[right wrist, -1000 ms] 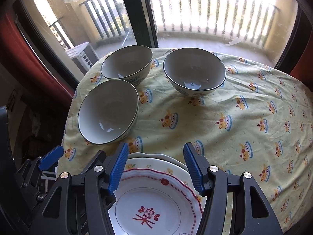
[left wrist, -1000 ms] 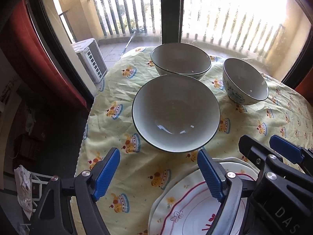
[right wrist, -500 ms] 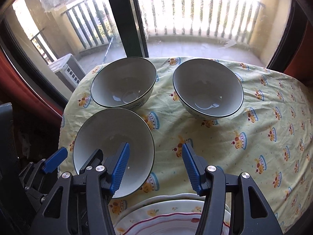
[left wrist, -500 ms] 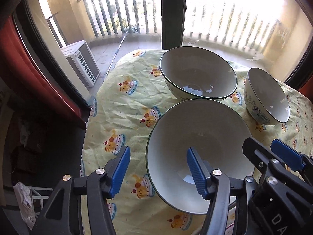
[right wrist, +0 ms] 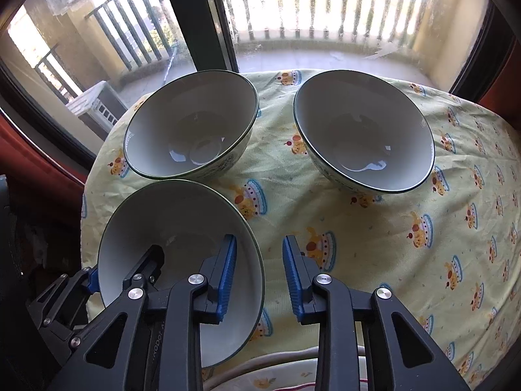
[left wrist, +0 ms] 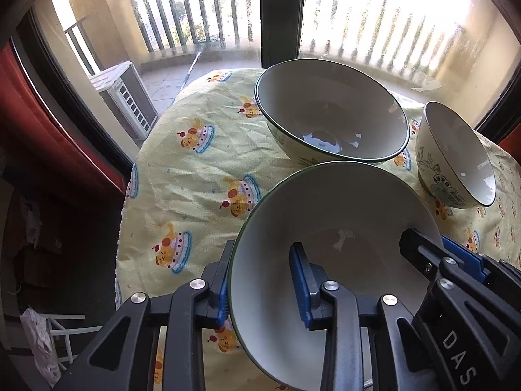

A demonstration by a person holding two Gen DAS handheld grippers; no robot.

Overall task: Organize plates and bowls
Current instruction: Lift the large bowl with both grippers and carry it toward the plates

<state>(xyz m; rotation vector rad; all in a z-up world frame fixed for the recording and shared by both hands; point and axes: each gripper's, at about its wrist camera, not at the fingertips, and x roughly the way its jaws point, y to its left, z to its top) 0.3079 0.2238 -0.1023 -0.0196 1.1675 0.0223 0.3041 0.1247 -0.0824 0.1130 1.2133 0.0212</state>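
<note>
Near bowl (left wrist: 325,228), table's left edge: left gripper (left wrist: 262,290) and right gripper (right wrist: 257,277) closing astride opposite rims, not visibly clamped. Rear bowl (right wrist: 192,130), right bowl (right wrist: 363,130): unstacked. Plates (right wrist: 276,371): nearest edge. Stacking outstanding.

A round table under a yellow cartoon-print cloth (right wrist: 374,228) stands by a dark-framed glass door (right wrist: 198,16). Bright daylight floods a railed balcony (right wrist: 325,6) at twelve o'clock; an air-conditioner unit (left wrist: 125,97) sits at ten o'clock.
</note>
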